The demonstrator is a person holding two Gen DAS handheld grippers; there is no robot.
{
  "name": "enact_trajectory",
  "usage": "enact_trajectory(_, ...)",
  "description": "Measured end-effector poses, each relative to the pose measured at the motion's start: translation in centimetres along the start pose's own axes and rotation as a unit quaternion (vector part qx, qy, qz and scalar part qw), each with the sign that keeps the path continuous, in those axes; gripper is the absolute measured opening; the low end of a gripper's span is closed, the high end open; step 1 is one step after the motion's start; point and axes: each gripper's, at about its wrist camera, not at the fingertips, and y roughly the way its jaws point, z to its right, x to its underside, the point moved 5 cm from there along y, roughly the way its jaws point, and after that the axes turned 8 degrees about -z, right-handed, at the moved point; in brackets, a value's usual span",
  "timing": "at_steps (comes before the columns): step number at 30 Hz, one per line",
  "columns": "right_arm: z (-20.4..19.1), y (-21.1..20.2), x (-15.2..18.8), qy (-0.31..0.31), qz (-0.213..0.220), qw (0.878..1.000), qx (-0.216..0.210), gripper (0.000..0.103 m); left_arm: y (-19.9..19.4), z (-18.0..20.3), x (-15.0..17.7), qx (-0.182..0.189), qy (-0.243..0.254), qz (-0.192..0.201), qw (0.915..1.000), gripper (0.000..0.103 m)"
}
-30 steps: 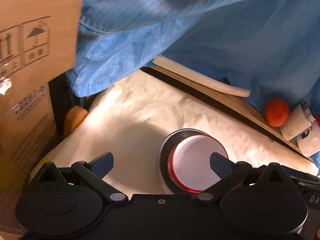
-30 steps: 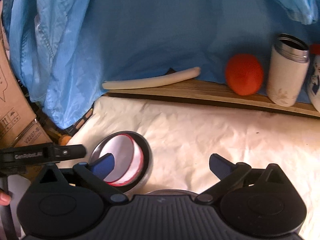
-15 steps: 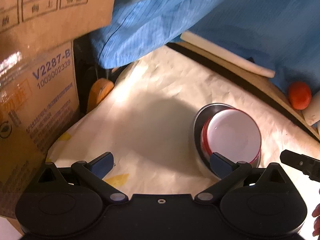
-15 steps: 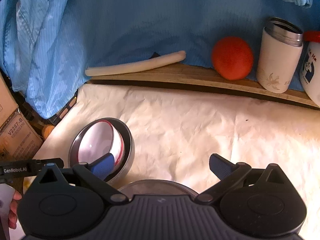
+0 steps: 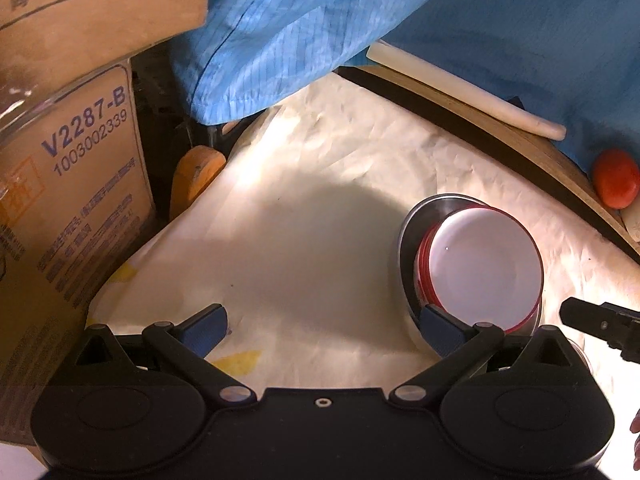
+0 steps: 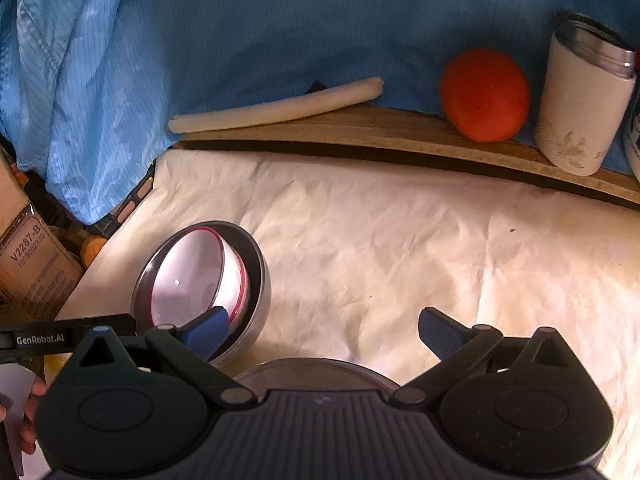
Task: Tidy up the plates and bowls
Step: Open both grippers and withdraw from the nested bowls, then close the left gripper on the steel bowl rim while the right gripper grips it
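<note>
A white bowl with a red rim (image 5: 482, 266) (image 6: 192, 276) sits tilted inside a steel bowl (image 5: 412, 236) (image 6: 258, 288) on the cream cloth. My left gripper (image 5: 322, 326) is open above the cloth, its right fingertip just in front of the steel bowl. My right gripper (image 6: 322, 328) is open too, its left fingertip overlapping the nested bowls' near edge. A steel plate or lid (image 6: 316, 372) shows just under the right gripper's body, mostly hidden. Nothing is held by either gripper.
Cardboard boxes (image 5: 68, 184) stand at the left. Blue cloth (image 6: 280, 20) hangs at the back above a wooden ledge (image 6: 360, 128) with a white stick (image 6: 276, 106), an orange fruit (image 6: 484, 94) and a white flask (image 6: 580, 104). An orange object (image 5: 196, 174) lies off the cloth's left edge.
The left gripper has drawn back and swung left, so the nested bowls now lie to its right. The right gripper has pulled back slightly, bringing the steel plate under it into view.
</note>
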Motion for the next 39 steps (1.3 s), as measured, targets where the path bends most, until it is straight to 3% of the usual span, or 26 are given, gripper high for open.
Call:
enact_trajectory(12,-0.8,2.0,-0.7,-0.022,-0.022,0.999,-0.004,0.100,0.7,0.5,-0.6,0.010,0.012,-0.015,0.9998,0.099)
enact_trajectory(22,-1.1,3.1,-1.1,-0.032,-0.037,0.999,-0.012,0.076,1.8,0.9,-0.9,0.008,0.015,-0.031,0.9994,0.092)
enact_trajectory(25,-1.3,3.2,-1.2,-0.036,-0.037,0.998,-0.020,0.067,1.7,1.1,-1.0,0.017,0.016,-0.030,0.9993,0.082)
enact_trajectory(27,-1.5,3.1,-1.3,-0.040,-0.035,0.998,-0.028,0.059,1.6,1.4,-1.1,0.024,0.020,-0.030,0.9991,0.070)
enact_trajectory(29,-1.8,3.1,-1.3,-0.041,-0.033,0.998,-0.038,0.046,1.5,1.8,-1.2,0.036,0.024,-0.029,0.9986,0.059)
enact_trajectory(34,-2.5,3.0,-1.4,-0.041,-0.038,0.997,-0.060,0.024,1.4,2.5,-1.3,0.070,0.032,-0.032,0.9965,0.034)
enact_trajectory(39,-2.7,2.9,-1.3,-0.032,-0.040,0.996,-0.074,0.014,1.6,2.6,-1.4,0.104,0.027,-0.034,0.9936,0.016)
